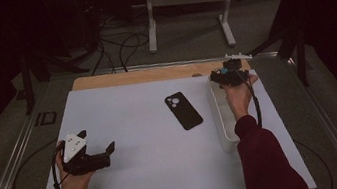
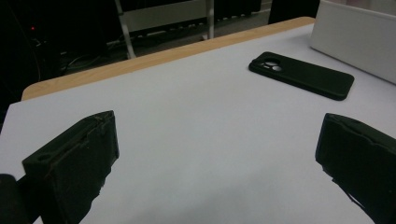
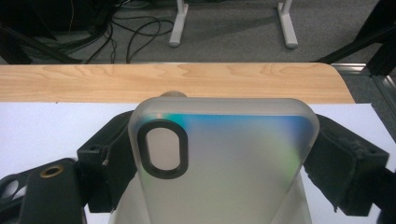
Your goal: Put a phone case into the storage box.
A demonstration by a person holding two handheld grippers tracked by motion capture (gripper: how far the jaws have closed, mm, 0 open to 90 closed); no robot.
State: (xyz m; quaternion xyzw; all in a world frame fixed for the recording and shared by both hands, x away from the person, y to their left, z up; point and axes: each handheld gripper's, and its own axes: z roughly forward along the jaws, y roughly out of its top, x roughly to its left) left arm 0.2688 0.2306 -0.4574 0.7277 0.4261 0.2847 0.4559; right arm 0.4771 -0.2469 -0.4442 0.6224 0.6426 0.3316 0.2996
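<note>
A black phone (image 1: 183, 110) lies face down in the middle of the white mat (image 1: 142, 169); it also lies ahead and to the right in the left gripper view (image 2: 301, 75). My left gripper (image 1: 96, 141) rests low at the mat's near left, open (image 2: 215, 154), with nothing between its jaws. At the far right, my right gripper (image 1: 228, 76) hovers by the far end of a white tray (image 1: 223, 116). It is shut (image 3: 219, 149) on a frosted translucent phone case (image 3: 233, 163) with an oval camera cutout (image 3: 162, 149).
The wooden table edge (image 3: 187, 81) runs along the far side of the mat. Beyond it are floor cables (image 1: 119, 46) and a metal stand's legs (image 1: 187, 16). The white tray's wall (image 2: 355, 37) stands to the right of the phone.
</note>
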